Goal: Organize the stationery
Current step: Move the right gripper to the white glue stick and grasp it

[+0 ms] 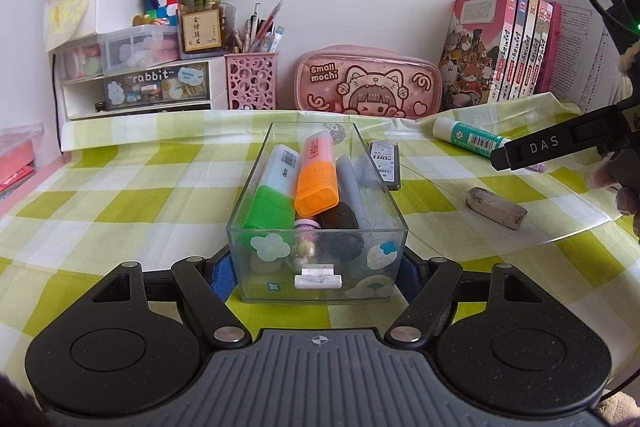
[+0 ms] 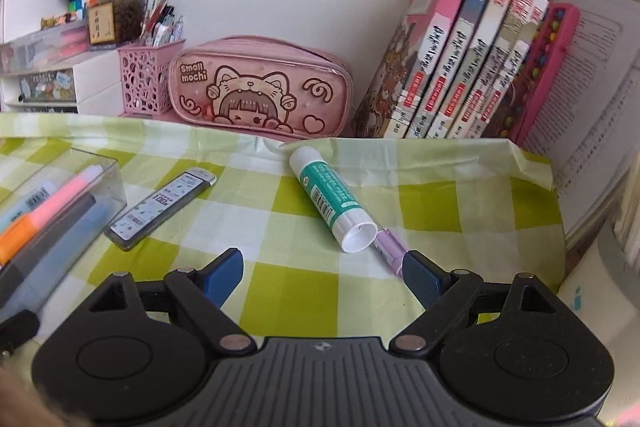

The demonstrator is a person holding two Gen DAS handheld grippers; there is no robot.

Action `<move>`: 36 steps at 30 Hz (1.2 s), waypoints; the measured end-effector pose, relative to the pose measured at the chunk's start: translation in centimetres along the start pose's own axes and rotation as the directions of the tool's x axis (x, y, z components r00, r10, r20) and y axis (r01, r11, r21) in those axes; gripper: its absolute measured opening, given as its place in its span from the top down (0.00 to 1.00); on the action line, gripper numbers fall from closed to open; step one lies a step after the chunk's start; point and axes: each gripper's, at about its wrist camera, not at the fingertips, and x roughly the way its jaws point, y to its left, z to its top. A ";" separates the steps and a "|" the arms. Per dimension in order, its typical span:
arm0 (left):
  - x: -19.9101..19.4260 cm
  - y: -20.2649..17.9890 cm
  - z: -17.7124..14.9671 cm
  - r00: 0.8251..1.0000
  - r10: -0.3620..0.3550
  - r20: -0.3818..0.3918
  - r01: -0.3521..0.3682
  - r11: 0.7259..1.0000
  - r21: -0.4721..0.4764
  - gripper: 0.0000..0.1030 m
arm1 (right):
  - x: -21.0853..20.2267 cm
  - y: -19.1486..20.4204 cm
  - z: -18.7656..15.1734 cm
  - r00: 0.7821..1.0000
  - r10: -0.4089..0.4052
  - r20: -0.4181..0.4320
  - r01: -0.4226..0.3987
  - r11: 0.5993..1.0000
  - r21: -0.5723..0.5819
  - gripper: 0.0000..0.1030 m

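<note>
Green-and-white checked cloth (image 1: 120, 187) covers the desk, with a pink pencil case (image 1: 368, 83), a pink pen holder (image 1: 251, 81) and a row of books (image 1: 516, 47) lined up along the back edge by the wall.

From the left wrist view, the left gripper (image 1: 316, 267) is closed on the near end of a clear plastic box (image 1: 320, 279), its blue pads pressed against the box's two side walls. Inside the box lie a green highlighter (image 1: 272, 199), an orange highlighter (image 1: 318, 175) and a grey pen (image 1: 352, 183), pointing away toward the back edge. Just beside the box's right wall lies a dark lead case (image 1: 385, 163). Farther right on the cloth are a glue stick (image 1: 468, 138) and a worn eraser (image 1: 496, 207), well apart from these tongs. One finger of the right gripper (image 1: 560, 143) reaches in from the right edge, near the glue stick's end.

From the right wrist view, the right gripper (image 2: 323, 277) stands wide open above the cloth with nothing between its pads. The glue stick (image 2: 330, 195) lies slantwise just ahead of the jaws, its open white end nearest them. A purple pen (image 2: 390, 245) lies touching that end, right by the right-hand pad. The lead case (image 2: 160, 203) lies ahead to the left, beside the clear box (image 2: 100, 167) at the left edge.
</note>
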 end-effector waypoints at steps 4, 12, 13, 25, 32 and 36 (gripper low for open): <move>0.0 0.0 0.0 1.000 0.000 0.000 0.000 1.000 -0.001 0.29 | 1.7 0.0 0.8 1.000 -0.005 0.010 0.006 0.994 -0.109 0.12; 0.0 0.0 0.0 1.000 0.000 0.000 0.000 1.000 -0.001 0.29 | 4.9 0.2 1.6 0.999 0.028 -0.024 -0.031 0.987 -0.159 0.23; 0.0 0.0 0.0 1.000 -0.001 0.000 0.001 1.000 -0.001 0.29 | 5.1 0.1 1.7 0.999 0.033 -0.026 -0.036 0.988 -0.147 0.27; 0.0 0.0 0.0 1.000 0.000 0.000 0.000 1.000 0.000 0.28 | 4.1 -0.4 1.3 0.998 0.029 -0.064 -0.036 0.993 -0.112 0.67; 0.0 0.0 0.0 1.000 0.000 0.000 0.000 1.000 -0.001 0.28 | 0.5 -0.1 0.2 0.984 0.008 -0.177 -0.014 0.999 -0.034 0.67; 0.0 0.0 0.0 1.000 0.000 0.000 0.000 1.000 -0.001 0.28 | -1.8 -0.3 -1.0 0.976 0.064 -0.206 -0.064 0.998 0.008 0.67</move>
